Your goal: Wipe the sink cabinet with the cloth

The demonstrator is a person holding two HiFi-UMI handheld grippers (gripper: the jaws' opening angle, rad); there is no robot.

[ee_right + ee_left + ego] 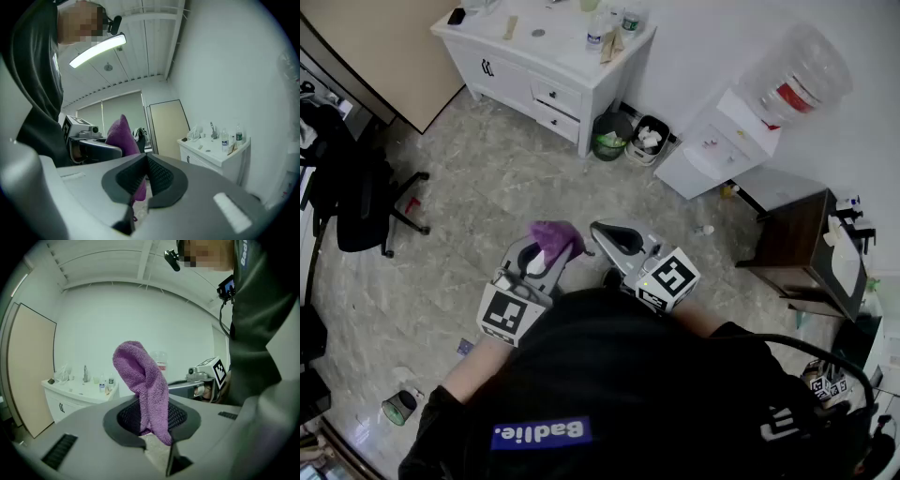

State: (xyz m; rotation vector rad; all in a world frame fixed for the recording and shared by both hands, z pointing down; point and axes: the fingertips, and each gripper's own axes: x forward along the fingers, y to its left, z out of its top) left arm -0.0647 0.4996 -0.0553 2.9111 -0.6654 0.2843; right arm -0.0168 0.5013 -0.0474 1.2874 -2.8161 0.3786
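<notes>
The purple cloth stands bunched up out of my left gripper, which is shut on its lower end. In the left gripper view the cloth rises folded from between the dark pads. My right gripper is close to the right of it, shut with nothing between its pads. Both are held in front of the person's chest, above the floor. The white sink cabinet stands well ahead at the far wall, with a faucet and bottles on top. It also shows in the left gripper view and the right gripper view.
Two small waste bins stand right of the cabinet, then a white water dispenser with a bottle on top. A dark wooden stand is at the right and a black office chair at the left. A cup lies on the marbled floor.
</notes>
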